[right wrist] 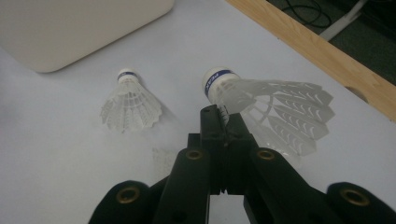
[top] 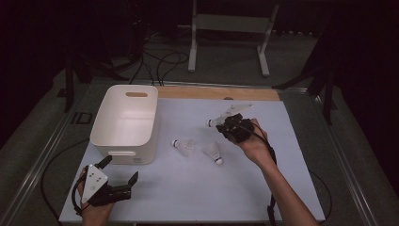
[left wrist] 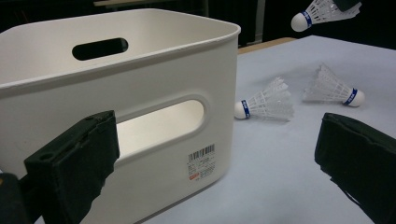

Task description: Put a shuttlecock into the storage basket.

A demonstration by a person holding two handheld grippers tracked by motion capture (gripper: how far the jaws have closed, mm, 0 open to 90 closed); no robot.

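My right gripper (top: 226, 123) is shut on a white shuttlecock (top: 212, 122), raised above the right middle of the table. In the right gripper view the jaws (right wrist: 223, 114) pinch the feather skirt just behind the blue-banded cork of that shuttlecock (right wrist: 266, 102). Two more shuttlecocks (top: 184, 146) (top: 214, 153) lie on the white tabletop, between the grippers. A white plastic bin (top: 123, 149) with handle slots stands at the left and looks empty. My left gripper (top: 122, 167) stands open near the front left, just before the bin (left wrist: 154, 70), with nothing between its jaws.
A wooden strip (top: 216, 92) runs along the table's far edge. Cables and a white stand (top: 230, 28) are on the floor beyond. A barcode label (left wrist: 201, 161) is stuck on the bin's near wall.
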